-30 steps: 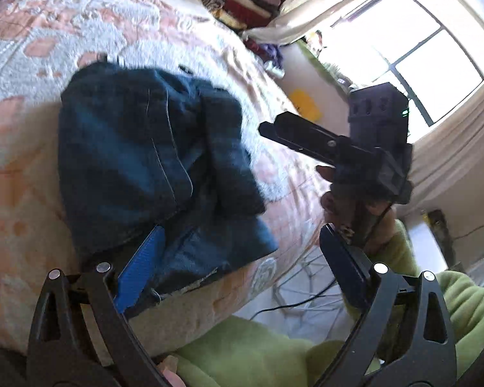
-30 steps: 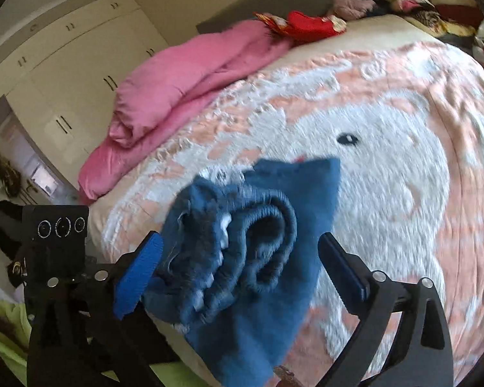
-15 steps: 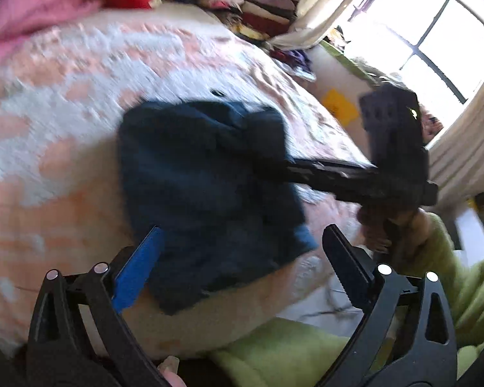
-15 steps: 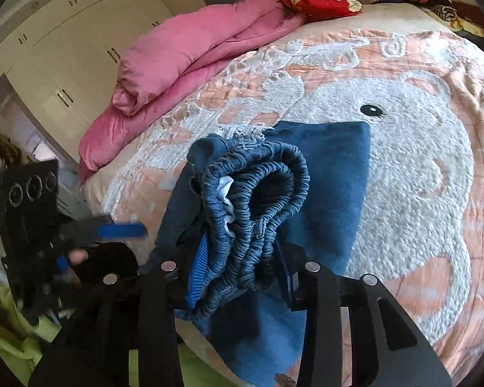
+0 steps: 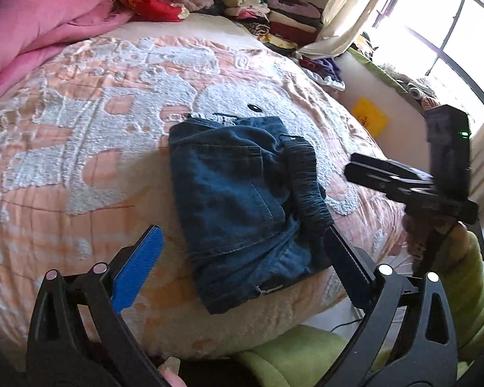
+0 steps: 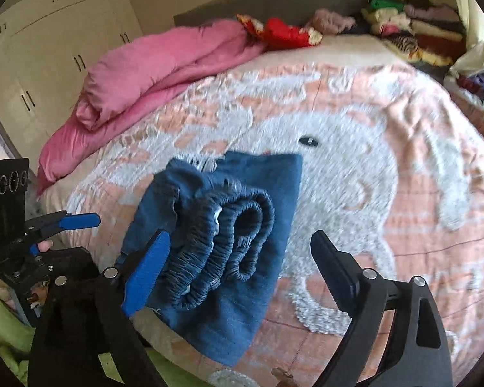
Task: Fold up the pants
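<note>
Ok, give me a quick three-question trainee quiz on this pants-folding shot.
1. True or false: the blue denim pants lie folded on the bedspread near the bed's front edge.
2. Multiple choice: the right gripper is A) shut on the waistband, B) open with nothing pressed between its jaws, C) out of view.
3. Fill in: the bundled quilt at the far side of the bed is ____ in colour.

Key: 1 true; 2 B, and its jaws have just been opening, with the elastic waistband lying ahead of them; 3 pink.
</note>
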The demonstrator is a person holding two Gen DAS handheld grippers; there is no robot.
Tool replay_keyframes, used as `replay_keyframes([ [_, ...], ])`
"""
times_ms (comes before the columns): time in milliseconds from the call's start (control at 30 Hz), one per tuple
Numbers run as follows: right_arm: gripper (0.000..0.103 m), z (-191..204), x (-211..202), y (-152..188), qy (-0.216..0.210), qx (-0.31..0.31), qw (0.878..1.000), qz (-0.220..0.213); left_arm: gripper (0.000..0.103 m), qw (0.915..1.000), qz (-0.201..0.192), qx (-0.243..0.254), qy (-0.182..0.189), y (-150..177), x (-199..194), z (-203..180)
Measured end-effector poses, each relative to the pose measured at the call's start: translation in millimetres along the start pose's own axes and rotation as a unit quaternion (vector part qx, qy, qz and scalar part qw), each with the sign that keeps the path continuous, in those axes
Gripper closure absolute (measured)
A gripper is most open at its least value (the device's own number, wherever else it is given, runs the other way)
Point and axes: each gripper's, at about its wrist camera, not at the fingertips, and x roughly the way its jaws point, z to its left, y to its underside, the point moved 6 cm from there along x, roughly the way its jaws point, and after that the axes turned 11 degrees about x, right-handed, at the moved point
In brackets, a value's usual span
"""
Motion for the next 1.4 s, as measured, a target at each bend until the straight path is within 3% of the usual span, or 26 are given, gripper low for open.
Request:
replay_keyframes([
  [233, 0.011, 6.6, -24.0, -11.3, 0.038, -0.034, 0.998, -0.046, 0.010, 0.9994, -0.014, -0.005, -0.031, -5.6, -13.5, 9.3],
  [400, 0.011, 6.0, -30.2, -12.8, 0.046, -0.037, 0.997, -0.056, 0.010, 0.9987, -0.016, -0.010, -0.047, -7.6, -17.2, 15.8],
  [800, 0.011, -9.4, -12.1, -3.1, 0.066, -0.019, 0.997, -0.034, 0.010, 0.9958, -0.001, -0.003, -0.092, -5.2, -6.8, 27.1],
  [1400, 0.011, -24.6, 15.6, 7.3, 0.061, 0.003, 0.998, -0.005, 0.010, 0.9948, 0.027, -0.022, -0.096, -0.7, 24.4, 41.9],
])
